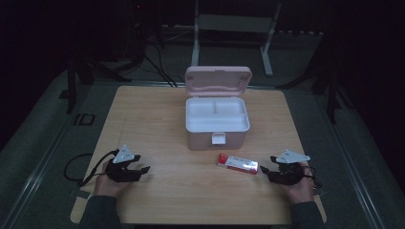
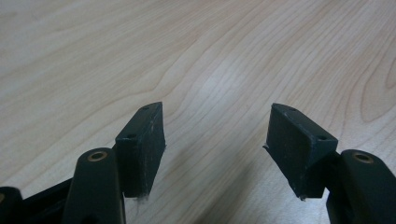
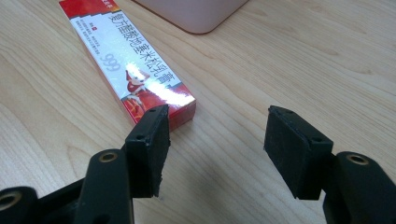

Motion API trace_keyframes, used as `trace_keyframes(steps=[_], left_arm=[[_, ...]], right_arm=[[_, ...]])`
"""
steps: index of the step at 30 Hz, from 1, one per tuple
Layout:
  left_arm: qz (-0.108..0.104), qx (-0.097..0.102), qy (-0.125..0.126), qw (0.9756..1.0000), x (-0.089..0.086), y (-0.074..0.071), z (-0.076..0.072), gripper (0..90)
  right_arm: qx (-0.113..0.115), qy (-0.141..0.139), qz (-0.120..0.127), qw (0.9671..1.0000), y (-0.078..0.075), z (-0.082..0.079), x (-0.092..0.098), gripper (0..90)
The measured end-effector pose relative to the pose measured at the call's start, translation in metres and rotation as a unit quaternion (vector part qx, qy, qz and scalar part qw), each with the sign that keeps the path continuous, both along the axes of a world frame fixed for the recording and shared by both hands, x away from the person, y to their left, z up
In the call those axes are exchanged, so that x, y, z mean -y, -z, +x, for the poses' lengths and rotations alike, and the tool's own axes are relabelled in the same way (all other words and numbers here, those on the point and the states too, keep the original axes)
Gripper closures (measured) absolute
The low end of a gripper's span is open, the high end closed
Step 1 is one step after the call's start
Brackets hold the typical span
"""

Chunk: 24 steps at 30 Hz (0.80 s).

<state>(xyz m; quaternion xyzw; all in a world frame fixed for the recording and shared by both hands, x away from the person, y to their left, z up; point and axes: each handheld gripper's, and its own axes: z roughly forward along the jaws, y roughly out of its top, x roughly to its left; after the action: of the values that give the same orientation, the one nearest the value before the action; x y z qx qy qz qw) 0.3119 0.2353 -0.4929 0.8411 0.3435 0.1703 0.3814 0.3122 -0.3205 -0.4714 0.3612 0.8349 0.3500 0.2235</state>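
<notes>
Lining up my right tool [image 3: 212,154], jaws apart and empty just right of the red-and-white carton [image 1: 238,163], I judge the next step is to close across its narrow width, squarely, so the glossy pack cannot skid. It lies flat on the worktop [image 1: 157,119] just near of the open pink box [image 1: 218,119]; my left tool [image 1: 138,166], also spread, rests well left.
</notes>
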Motion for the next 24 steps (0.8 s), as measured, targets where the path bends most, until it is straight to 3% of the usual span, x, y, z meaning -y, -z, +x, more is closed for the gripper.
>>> trace_keyframes(steps=[16,24], left_arm=[[0.015,0.002,0.015,0.9998,0.011,-0.007,-0.002,36.2],[0.020,0.000,0.020,0.9996,0.013,-0.007,-0.001,36.1]], right_arm=[[-0.011,0.005,-0.010,0.9999,-0.005,-0.003,-0.013,42.3],[-0.016,-0.011,-0.025,0.9995,-0.004,-0.007,-0.020,43.2]])
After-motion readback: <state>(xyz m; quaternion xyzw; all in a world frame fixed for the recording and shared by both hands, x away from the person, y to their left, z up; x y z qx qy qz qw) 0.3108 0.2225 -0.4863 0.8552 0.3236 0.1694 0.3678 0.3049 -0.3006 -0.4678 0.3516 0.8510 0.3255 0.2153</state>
